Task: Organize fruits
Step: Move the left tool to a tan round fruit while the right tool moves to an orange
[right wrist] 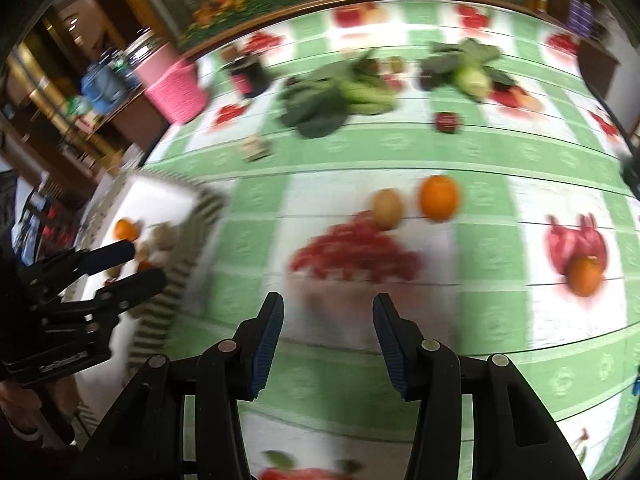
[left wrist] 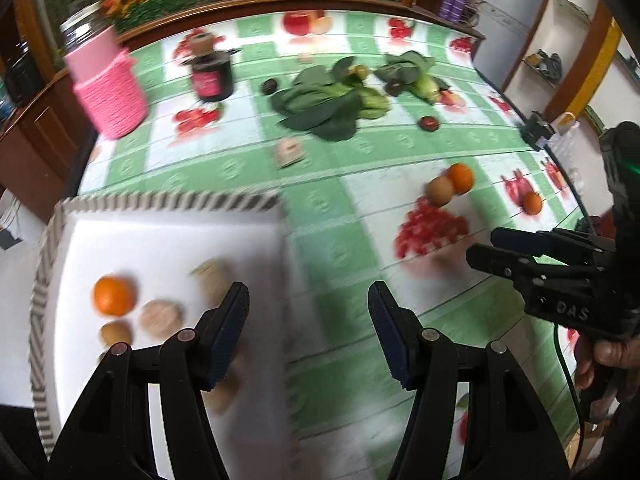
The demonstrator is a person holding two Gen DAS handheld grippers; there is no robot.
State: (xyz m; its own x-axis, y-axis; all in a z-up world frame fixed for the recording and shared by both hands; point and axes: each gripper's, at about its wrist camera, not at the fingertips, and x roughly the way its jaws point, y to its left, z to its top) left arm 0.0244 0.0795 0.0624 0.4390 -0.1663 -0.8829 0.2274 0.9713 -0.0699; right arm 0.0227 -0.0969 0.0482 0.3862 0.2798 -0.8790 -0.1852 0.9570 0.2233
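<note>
A white tray [left wrist: 168, 240] with a striped rim [right wrist: 200, 216] lies at the left and holds an orange [left wrist: 114, 296] and several brownish fruits [left wrist: 160, 316]. On the green checked cloth, an orange [right wrist: 439, 198] sits beside a kiwi [right wrist: 386, 208], and a smaller orange [right wrist: 585, 276] lies further right. My left gripper [left wrist: 310, 312] hangs open over the tray's right edge, nothing between its fingers. My right gripper [right wrist: 328, 312] is open and empty above the cloth, short of the kiwi and orange. Each gripper shows in the other's view: right gripper [left wrist: 482, 245], left gripper [right wrist: 146, 264].
Leafy greens [left wrist: 332, 100] and a second bunch [left wrist: 412, 74] lie at the back with small dark fruits [left wrist: 429, 122] among them. A pink knitted basket [left wrist: 110, 92] and a dark jar [left wrist: 212, 76] stand back left. A small pale block [left wrist: 288, 152] lies mid-table.
</note>
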